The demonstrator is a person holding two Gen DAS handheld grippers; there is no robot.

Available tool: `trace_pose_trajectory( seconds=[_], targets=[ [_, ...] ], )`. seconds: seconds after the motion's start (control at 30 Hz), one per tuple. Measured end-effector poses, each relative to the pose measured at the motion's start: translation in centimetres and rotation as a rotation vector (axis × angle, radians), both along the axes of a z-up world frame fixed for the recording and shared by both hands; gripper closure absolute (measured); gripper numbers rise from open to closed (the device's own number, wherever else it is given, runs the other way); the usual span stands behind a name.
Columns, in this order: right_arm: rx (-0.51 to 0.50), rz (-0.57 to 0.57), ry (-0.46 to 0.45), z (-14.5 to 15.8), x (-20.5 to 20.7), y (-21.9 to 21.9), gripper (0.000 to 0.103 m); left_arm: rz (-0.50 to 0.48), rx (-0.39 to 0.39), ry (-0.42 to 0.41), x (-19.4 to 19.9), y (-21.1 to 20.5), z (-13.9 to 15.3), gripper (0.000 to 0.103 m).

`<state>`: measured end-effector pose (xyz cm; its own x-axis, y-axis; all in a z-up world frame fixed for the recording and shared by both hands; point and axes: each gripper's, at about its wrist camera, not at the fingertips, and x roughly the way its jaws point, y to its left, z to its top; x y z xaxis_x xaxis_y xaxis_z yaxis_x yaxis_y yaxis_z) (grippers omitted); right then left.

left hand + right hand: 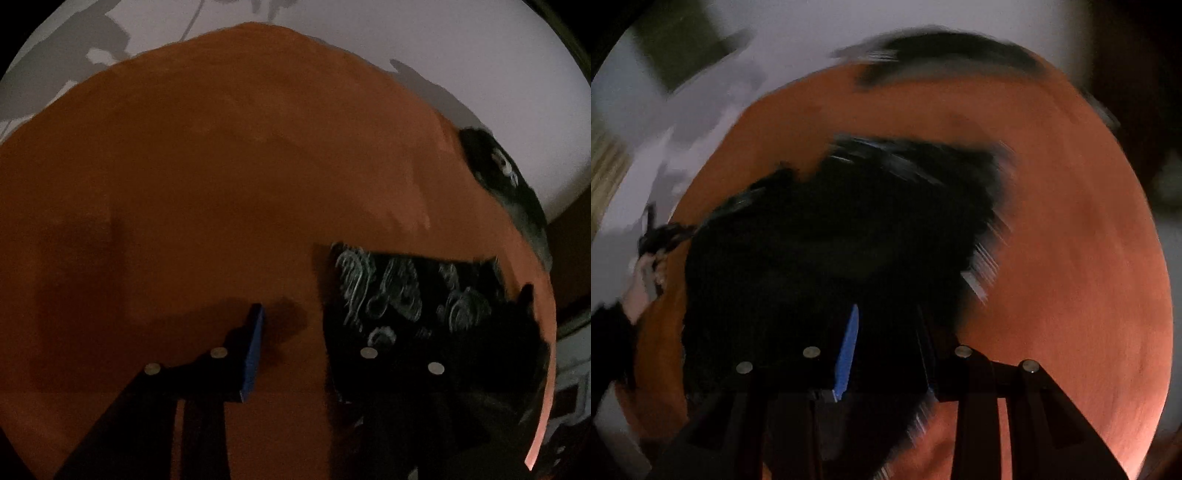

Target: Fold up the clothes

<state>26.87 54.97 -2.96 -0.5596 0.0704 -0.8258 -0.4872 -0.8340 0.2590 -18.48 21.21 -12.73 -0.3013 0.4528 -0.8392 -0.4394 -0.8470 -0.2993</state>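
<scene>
On the round orange bench [221,166], a black garment with a pale swirled print [399,295] lies toward the right side in the left wrist view, partly covering the right-hand finger of the left gripper [306,347]. That gripper's fingers stand apart: its blue-padded left finger [253,350] rests over bare bench, and no cloth appears to be pinched between the two. A second dark item [502,173] sits at the bench's far right edge.

From the right wrist view, much smeared by motion, the same black garment [831,240] hangs and spreads as a dark mass in front of the right gripper [886,350]. Its fingers sit partly closed with cloth between them, and it looks clamped on the fabric, though the blur and darkness make the pinch hard to confirm. A hand [646,273] shows at the left rim, near the garment's trailing edge.

I judge that the step in hand is carrying one edge of the garment over for a fold, with the right gripper doing the lifting. Next, the left gripper probably needs to take hold of a matching edge or corner, so the cloth can be laid down flat and square, not bunched.
</scene>
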Motion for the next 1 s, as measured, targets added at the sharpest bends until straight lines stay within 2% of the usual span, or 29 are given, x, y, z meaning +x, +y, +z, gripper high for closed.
trace_pose_trajectory(
  seconds=[0.13, 0.2, 0.3, 0.43, 0.5, 0.53, 0.57, 0.6, 0.7, 0.77, 0.83, 0.87, 0.9, 1.0],
  targets=[
    [0.076, 0.294, -0.034, 1.2, -12.8, -2.7, 0.062, -0.002, 0.032, -0.020, 0.1, -0.8, -0.4, 0.069],
    [0.098, 0.423, -0.089, 0.1, -20.0, -4.6, 0.059, 0.003, 0.046, -0.029, 0.5, -1.1, -0.6, 0.069],
    [0.180, 0.478, -0.137, -2.2, -27.0, -6.1, 0.059, 0.009, 0.072, -0.047, 0.2, -1.5, -0.6, 0.069],
    [0.210, 0.447, -0.219, -6.7, -33.5, -6.0, 0.059, 0.009, 0.105, -0.073, 0.1, -1.2, -0.7, 0.069],
    [0.227, 0.436, -0.233, -8.1, -34.8, -6.0, 0.062, 0.000, 0.104, -0.073, 0.1, -1.1, -0.7, 0.069],
    [0.236, 0.438, -0.224, -8.3, -34.9, -6.1, 0.070, -0.003, 0.108, -0.071, 0.3, -1.2, -0.7, 0.069],
    [0.254, 0.434, -0.221, -8.5, -34.9, -6.1, 0.097, -0.006, 0.111, -0.068, 0.4, -1.2, -0.7, 0.068],
    [0.253, 0.420, -0.219, -8.5, -34.8, -5.9, 0.099, -0.007, 0.116, -0.069, 0.3, -1.0, -0.8, 0.068],
    [0.160, 0.324, -0.108, -6.4, -33.3, -3.9, 0.100, -0.003, 0.136, -0.077, 0.4, -1.4, -1.1, 0.068],
    [0.039, 0.251, -0.031, -5.4, -31.9, -1.5, 0.100, -0.006, 0.141, -0.080, 0.2, -1.4, -1.1, 0.066],
    [-0.045, 0.211, -0.058, -6.5, -31.3, 0.6, 0.099, -0.009, 0.151, -0.084, 0.1, -1.2, -1.0, 0.064],
    [-0.085, 0.196, -0.089, -7.4, -31.1, 1.5, 0.095, -0.011, 0.157, -0.087, 0.0, -1.0, -0.9, 0.063],
    [-0.119, 0.183, -0.130, -8.4, -31.3, 2.3, 0.084, -0.013, 0.164, -0.090, 0.0, -0.9, -0.9, 0.063],
    [-0.114, 0.131, -0.136, -8.2, -30.9, 3.5, 0.072, -0.033, 0.184, -0.108, 0.1, -0.2, -0.7, 0.063]
  ],
)
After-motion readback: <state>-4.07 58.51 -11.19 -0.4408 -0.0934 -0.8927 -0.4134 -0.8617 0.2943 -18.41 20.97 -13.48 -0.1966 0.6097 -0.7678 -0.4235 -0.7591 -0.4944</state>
